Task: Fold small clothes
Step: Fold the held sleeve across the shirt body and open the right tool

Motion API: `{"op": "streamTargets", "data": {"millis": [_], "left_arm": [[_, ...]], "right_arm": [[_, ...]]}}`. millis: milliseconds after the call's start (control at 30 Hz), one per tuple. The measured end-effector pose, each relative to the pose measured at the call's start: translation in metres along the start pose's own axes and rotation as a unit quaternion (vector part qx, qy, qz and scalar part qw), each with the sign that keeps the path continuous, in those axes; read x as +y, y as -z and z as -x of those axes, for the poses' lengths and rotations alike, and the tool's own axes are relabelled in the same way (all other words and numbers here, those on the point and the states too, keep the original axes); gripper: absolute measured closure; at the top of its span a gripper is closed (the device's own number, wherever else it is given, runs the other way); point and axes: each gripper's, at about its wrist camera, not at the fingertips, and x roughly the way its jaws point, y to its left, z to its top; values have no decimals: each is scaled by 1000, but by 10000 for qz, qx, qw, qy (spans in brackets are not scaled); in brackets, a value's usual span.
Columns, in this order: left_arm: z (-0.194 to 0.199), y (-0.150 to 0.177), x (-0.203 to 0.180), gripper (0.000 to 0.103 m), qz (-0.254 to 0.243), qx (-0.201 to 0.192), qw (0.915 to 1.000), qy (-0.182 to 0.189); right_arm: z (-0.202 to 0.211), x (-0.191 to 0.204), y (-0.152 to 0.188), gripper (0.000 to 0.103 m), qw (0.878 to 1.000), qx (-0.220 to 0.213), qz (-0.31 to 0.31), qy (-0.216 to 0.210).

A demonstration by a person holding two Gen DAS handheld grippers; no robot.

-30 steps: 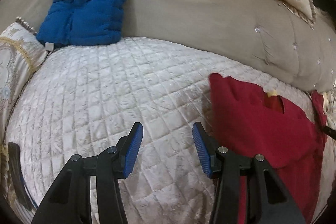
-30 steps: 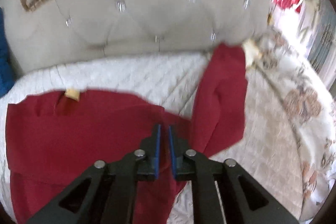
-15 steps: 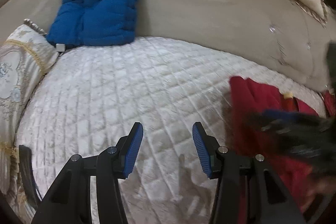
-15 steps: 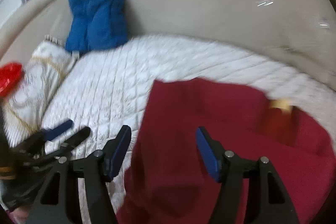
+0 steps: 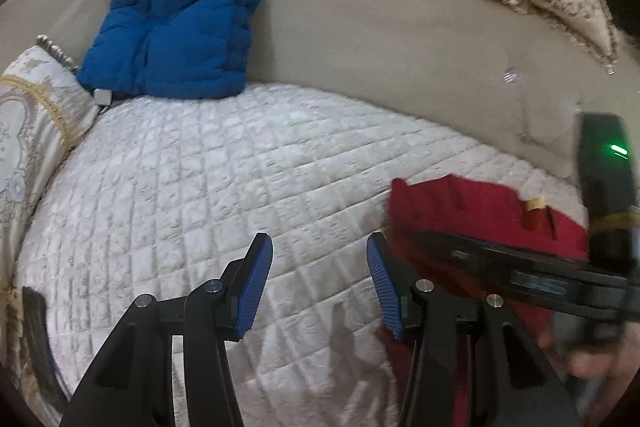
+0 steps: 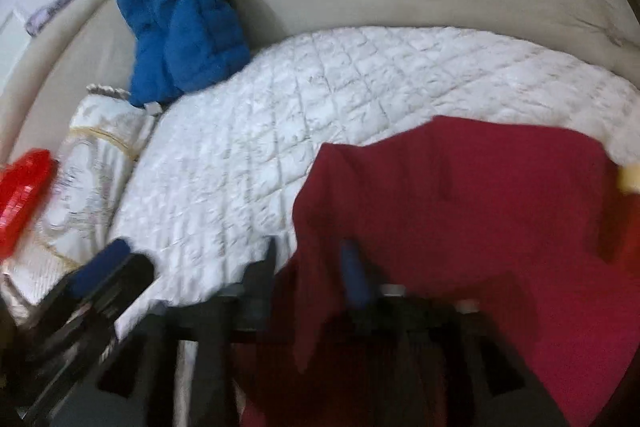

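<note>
The red garment [image 5: 472,203] lies at three o'clock of the left gripper [image 5: 320,283], jaws spread and empty; the right gripper [image 6: 312,267] hovers over it, blurred, grip untellable, on the quilted sofa seat [image 5: 208,179]

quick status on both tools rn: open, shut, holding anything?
Left tool: open, empty, over the white quilt.
Right tool: blurred, looks open, straddling the red garment edge; no grip confirmed.

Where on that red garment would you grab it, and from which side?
Judging by its pose, take the red garment at its loose left edge, coming from the bare white quilt side with the open left tool. That edge lies exposed and nearest.
</note>
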Motion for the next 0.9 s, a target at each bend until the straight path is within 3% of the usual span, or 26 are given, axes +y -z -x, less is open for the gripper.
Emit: {"op": "streamTargets", "data": {"millis": [67,133,233,300,367,433,500,633,800,900], "left_arm": [[2,-1,-8,74,-44,-81,9996,269],[-1,0,-18,71,-104,-15,9984,564],[-12,4,-35,71,-233,186,9967,749],[-24,8,-46,71,-395,360,9963,675],[-36,13,-51,71,-536,596,9958,437],[-57,22,-52,71,-638,999,9929,-12],[-65,28,-49,70,-593,1219,9908,-45],[-58,25,-45,70,-499,1164,9919,-5],[-47,25,-41,70,-491,1041,9933,-24],[-43,23,-41,70,-459,954,9944,-32]], "right_arm": [[32,-15,13,39,9990,-372,-73,234],[71,-35,27,38,9949,-677,-120,740],[119,-78,47,38,9732,-1125,-464,1953],[141,-108,58,38,9602,-1278,-739,2371],[150,-135,67,38,9502,-1077,-901,2783],[149,-158,77,49,9409,-808,-991,3136],[153,-174,86,55,9405,-696,-1099,3138],[170,-161,90,55,9423,-895,-997,3069],[174,-134,90,48,9485,-1126,-549,2909],[158,-136,93,46,9500,-853,-446,2970]]}}
